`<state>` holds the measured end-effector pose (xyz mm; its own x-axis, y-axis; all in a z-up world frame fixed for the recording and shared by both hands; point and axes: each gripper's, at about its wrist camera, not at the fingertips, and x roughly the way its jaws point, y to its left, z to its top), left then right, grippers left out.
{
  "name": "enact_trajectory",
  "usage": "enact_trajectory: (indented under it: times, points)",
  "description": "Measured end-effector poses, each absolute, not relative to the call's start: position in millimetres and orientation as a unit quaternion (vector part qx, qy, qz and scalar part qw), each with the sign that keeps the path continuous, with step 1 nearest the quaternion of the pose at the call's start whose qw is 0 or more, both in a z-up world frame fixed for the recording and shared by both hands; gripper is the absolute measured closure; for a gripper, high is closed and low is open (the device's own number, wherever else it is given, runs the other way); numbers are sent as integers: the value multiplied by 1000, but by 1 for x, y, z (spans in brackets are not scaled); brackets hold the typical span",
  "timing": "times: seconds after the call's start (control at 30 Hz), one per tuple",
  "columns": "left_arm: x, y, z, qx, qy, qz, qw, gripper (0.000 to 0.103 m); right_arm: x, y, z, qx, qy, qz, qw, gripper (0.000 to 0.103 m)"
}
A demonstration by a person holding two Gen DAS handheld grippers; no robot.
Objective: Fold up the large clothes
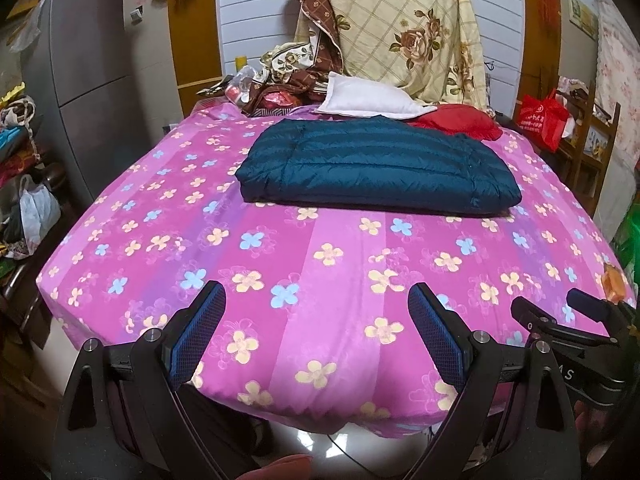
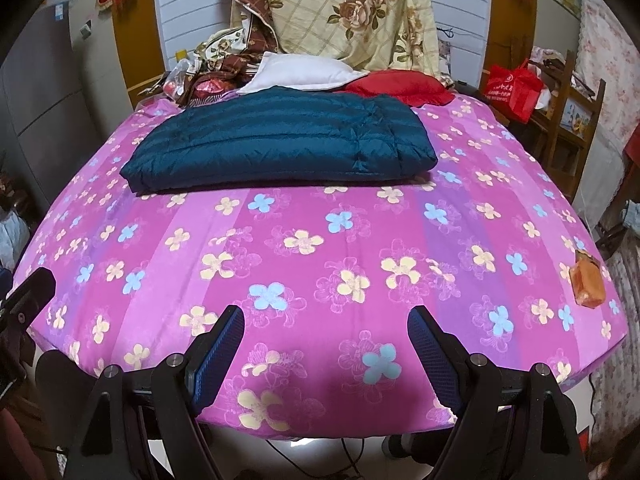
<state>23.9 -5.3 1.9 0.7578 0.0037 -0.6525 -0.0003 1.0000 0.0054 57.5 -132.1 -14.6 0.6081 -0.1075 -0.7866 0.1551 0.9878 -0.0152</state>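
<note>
Both my grippers hang at the near edge of the bed [image 1: 304, 248], over the pink flowered sheet [image 2: 320, 240], well apart from the jacket [image 1: 372, 164]. Left gripper [image 1: 316, 336]: jaws spread wide, nothing between the blue pads [image 1: 198, 332], only sheet showing in the gap. Right gripper [image 2: 326, 356]: jaws likewise spread wide and holding nothing, pads [image 2: 218, 356] blue, sheet visible between them. In the left wrist view the right gripper shows at the lower right edge; in the right wrist view the left gripper shows at the far left edge, so the two sit side by side. The jacket is dark teal, quilted, and lies folded into a flat rectangular bundle on the far half of the bed, roughly centred, with its long side toward me. Neither gripper touches it. Behind the jacket and touching or nearly touching its far edge lie a white pillow [image 1: 368, 98] and a red cloth [image 1: 460, 122]; I cannot tell whether they overlap the jacket. Beyond them a cream floral quilt [image 1: 400, 28] hangs upright at the head of the bed. A small orange packet [image 2: 588, 282] rests on the sheet near the right edge. A red bag [image 1: 540, 120] sits on a wooden chair [image 2: 576, 120] to the right of the bed, and a grey fridge [image 1: 88, 80] stands to the left.
</note>
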Motion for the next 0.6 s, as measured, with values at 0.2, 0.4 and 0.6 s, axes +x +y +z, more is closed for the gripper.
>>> enact_trajectory:
  times: [0.2,0.4,0.6]
  points:
    - [24,-6,0,3,350,1,937,10,57,-128,-16,11,437,-76,896,21]
    - [24,-6,-1,5,351,-1,937,10,56,-129,-13,5,426,-88,900,21]
    - [25,-6,-2,5,352,1,936,10,53,-127,-7,-5,407,-100,908,21]
